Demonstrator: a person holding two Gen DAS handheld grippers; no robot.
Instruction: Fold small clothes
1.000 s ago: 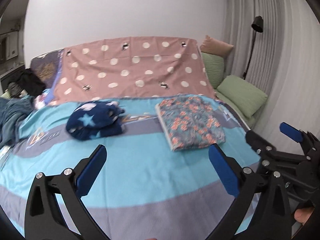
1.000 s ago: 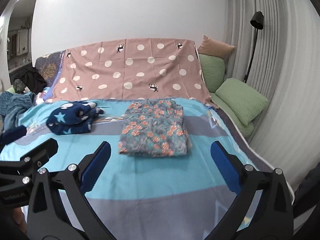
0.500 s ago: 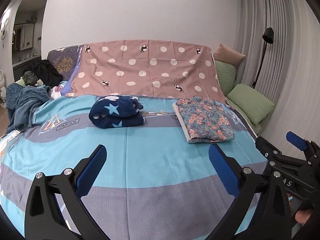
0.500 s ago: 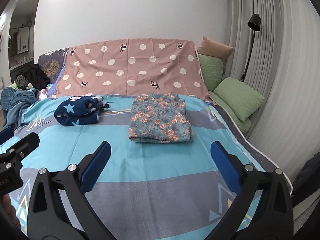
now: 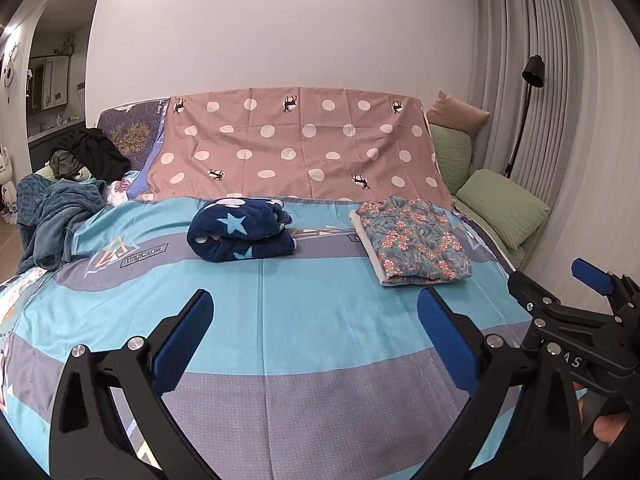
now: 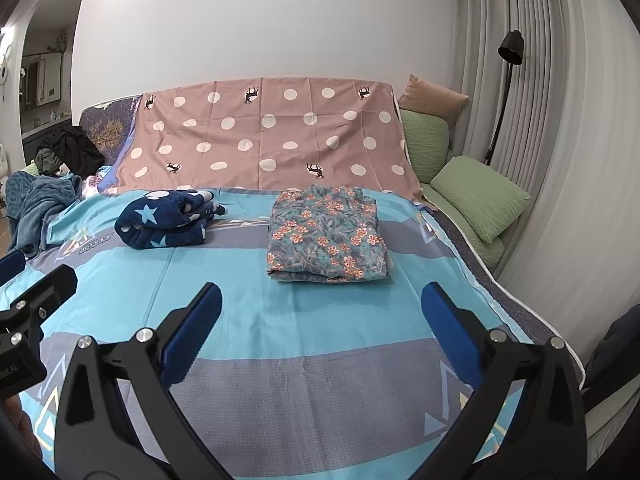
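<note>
While both hover level above the bedspread (image 5: 280,320), left gripper (image 5: 312,332) and right gripper (image 6: 320,320) gape wide, empty; floral garment (image 6: 326,236) and star blanket (image 5: 240,236) lie folded, apart, ahead.

On the bed (image 6: 320,380), the rolled blanket (image 6: 168,220) lies left of the folded garment (image 6: 326,236), apart.

Green pillows (image 5: 502,207), black floor lamp (image 5: 532,74), grey curtains (image 5: 560,80).
</note>
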